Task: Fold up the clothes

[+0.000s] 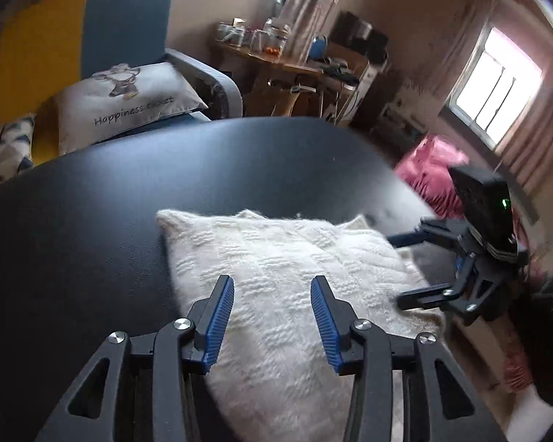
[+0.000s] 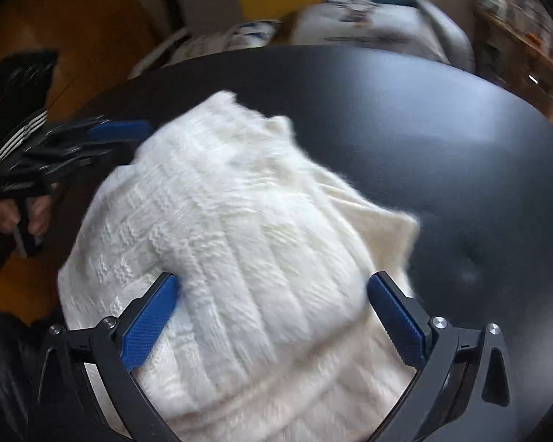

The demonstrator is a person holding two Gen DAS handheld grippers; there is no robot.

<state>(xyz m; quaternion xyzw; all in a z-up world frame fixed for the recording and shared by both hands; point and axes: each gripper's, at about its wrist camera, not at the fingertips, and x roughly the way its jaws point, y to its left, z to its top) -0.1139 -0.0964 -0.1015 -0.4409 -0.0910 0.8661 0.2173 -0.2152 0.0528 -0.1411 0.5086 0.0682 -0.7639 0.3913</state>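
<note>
- The white knitted sweater (image 1: 276, 258) lies bunched in a compact, layered heap on the dark table (image 1: 92, 202), near the person's edge; whether it is part-folded or merely crumpled I cannot settle.
- The left gripper (image 1: 272, 313) hovers over the near part of the knit, jaws spread, nothing between them.
- The right gripper (image 2: 272, 316) comes in from the other side, jaws wide, straddling a thick hump of wool (the blue pads seem to brush it, but they are not clamped).
- My judgement: whichever edge gets taken, pinch a single clean hem rather than the whole hump, both sides level, since fluffy knit like this sags and drags its lower layers along.
</note>
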